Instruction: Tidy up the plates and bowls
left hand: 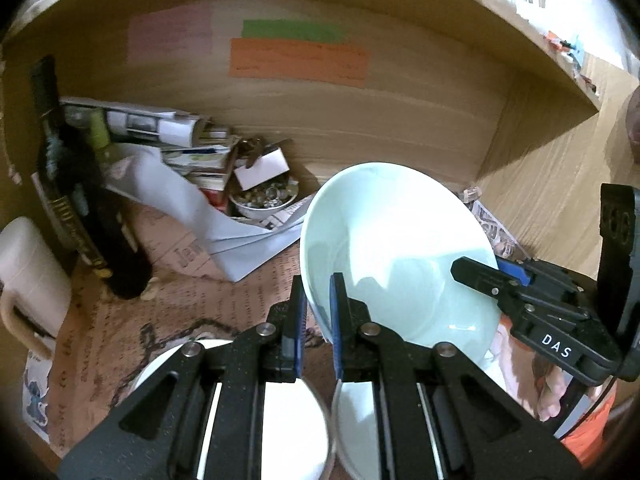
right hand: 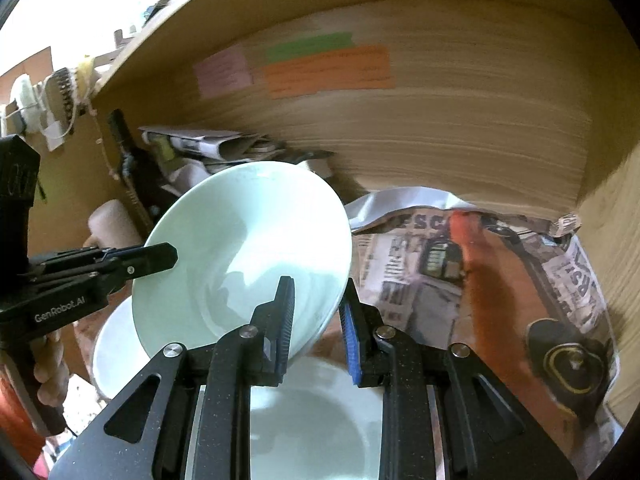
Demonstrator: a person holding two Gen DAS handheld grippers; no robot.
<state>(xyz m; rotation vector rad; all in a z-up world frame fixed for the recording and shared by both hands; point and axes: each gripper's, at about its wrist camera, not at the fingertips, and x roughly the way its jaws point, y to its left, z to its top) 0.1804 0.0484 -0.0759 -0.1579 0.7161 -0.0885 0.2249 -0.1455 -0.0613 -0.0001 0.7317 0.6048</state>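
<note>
Both grippers pinch the tilted pale green bowl: the left gripper at its 7 o'clock rim, the right gripper at its 3 o'clock rim in the left view. The bowl hangs above white dishes inside the wooden shelf.

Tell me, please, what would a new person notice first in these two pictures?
First, the pale green bowl, tilted steeply at the centre, with the left gripper and the right gripper each closed on its rim from opposite sides. Next, the orange, green and pink paper notes on the wooden back wall. A dark bottle leans at the left, beside piled papers.
</note>
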